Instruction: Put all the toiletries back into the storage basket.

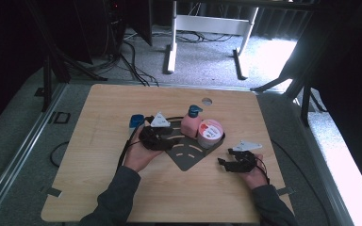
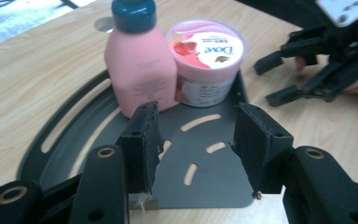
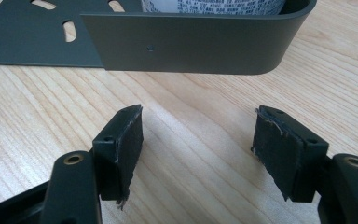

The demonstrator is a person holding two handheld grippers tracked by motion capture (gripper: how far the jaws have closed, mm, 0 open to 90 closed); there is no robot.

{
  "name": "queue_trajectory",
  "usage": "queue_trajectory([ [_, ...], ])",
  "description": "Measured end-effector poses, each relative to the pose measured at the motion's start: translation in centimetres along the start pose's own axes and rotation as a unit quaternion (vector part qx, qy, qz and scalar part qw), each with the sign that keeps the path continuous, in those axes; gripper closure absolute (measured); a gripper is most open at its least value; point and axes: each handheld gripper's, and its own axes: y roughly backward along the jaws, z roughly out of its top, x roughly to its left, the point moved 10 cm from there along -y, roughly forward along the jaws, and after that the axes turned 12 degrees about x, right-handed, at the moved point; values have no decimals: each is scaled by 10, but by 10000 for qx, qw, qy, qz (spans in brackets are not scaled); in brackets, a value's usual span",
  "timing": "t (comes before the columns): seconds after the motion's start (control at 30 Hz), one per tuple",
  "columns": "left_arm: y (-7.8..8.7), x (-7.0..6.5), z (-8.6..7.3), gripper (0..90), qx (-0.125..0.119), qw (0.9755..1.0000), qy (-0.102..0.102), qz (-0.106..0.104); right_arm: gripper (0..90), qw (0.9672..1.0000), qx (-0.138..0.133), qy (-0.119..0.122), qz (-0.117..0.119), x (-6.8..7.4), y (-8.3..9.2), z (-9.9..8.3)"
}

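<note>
A pink bottle with a teal cap stands on a dark grey slotted tray. A pink-lidded Dove tub stands beside it, against the tray's raised wall. My left gripper hovers over the tray just short of the bottle, open, with nothing between its jaws. To the right of the tray, my right gripper rests open on the bare wood and points at the outside of the tray's wall.
A small blue object lies on the wooden table just left of the left hand. A round hole sits near the table's far edge. Cables and a white frame lie on the floor beyond.
</note>
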Motion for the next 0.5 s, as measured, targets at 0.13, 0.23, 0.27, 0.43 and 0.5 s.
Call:
queue_trajectory([
  [0.13, 6, 0, -4, 551, -41, 10000, -18, -69, 328, 10000, -4, -6, 0, 0, 0, 0],
  [0.23, 11, 0, -6, 568, -72, 9999, -8, -95, 328, 10000, -3, -7, -1, 0, 0, 0],
  [0.27, 12, 0, -7, 569, -64, 9999, -25, -96, 328, 10000, -1, -5, 0, 0, 0, 0],
  [0.43, 15, 1, -14, 574, 68, 9999, -61, -93, 328, 10000, -3, -13, -3, 0, 0, 0],
  [0.5, 16, 2, -17, 574, 75, 9999, -42, -89, 328, 10000, -5, -7, -5, 0, 0, 0],
])
